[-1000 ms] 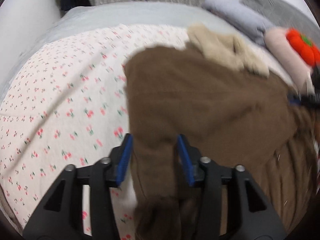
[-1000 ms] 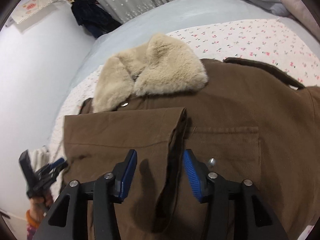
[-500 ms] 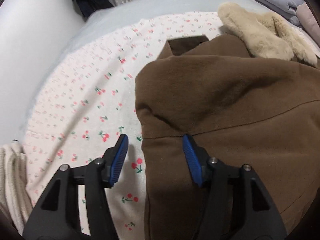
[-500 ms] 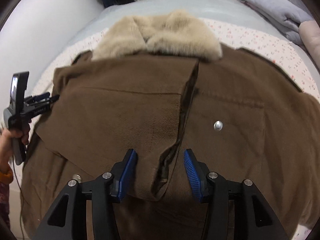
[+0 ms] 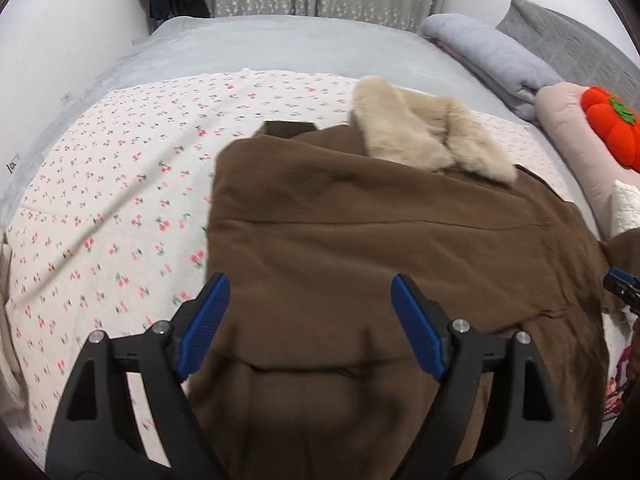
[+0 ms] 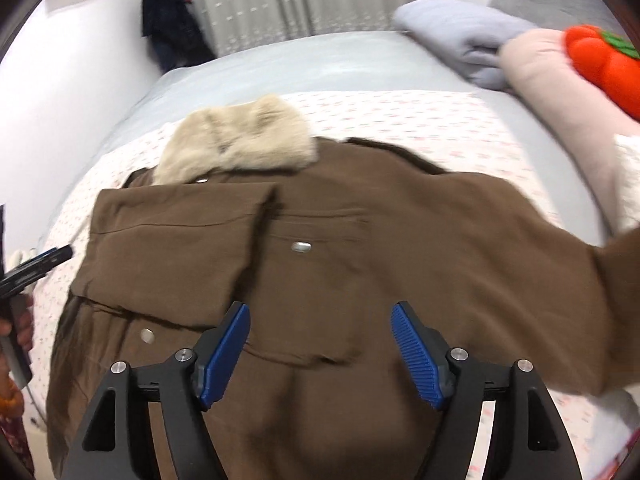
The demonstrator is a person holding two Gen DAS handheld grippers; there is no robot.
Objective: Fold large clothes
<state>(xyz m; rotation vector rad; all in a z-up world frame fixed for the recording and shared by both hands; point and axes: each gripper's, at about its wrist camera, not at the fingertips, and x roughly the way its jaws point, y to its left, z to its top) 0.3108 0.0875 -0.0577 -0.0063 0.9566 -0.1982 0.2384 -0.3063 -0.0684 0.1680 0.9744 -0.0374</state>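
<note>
A brown coat (image 5: 380, 248) with a beige fur collar (image 5: 424, 136) lies spread on a cherry-print sheet (image 5: 120, 200) on the bed. My left gripper (image 5: 310, 320) hovers above the coat's lower left part. Its jaws are opening, and the blue pads (image 5: 204, 320) press on nothing. In the right wrist view one sleeve (image 6: 172, 240) is folded across the coat (image 6: 360, 264) front, and the other sleeve (image 6: 580, 300) reaches out to the right. My right gripper (image 6: 320, 352) hangs above the coat's middle with its jaws opening and nothing gripped.
A rolled grey blanket (image 5: 492, 52), a pink pillow (image 5: 572, 128) and an orange plush pumpkin (image 5: 612, 124) lie along the bed's right side. Dark clothing (image 6: 168, 20) hangs by the curtain. A cream cloth (image 5: 6, 280) shows at the left edge. The grey bed cover (image 5: 280, 44) stretches behind.
Both grippers have let go of the coat fabric, spread their jaws wide and drawn back and upward. The sleeve now lies folded across the coat front.
</note>
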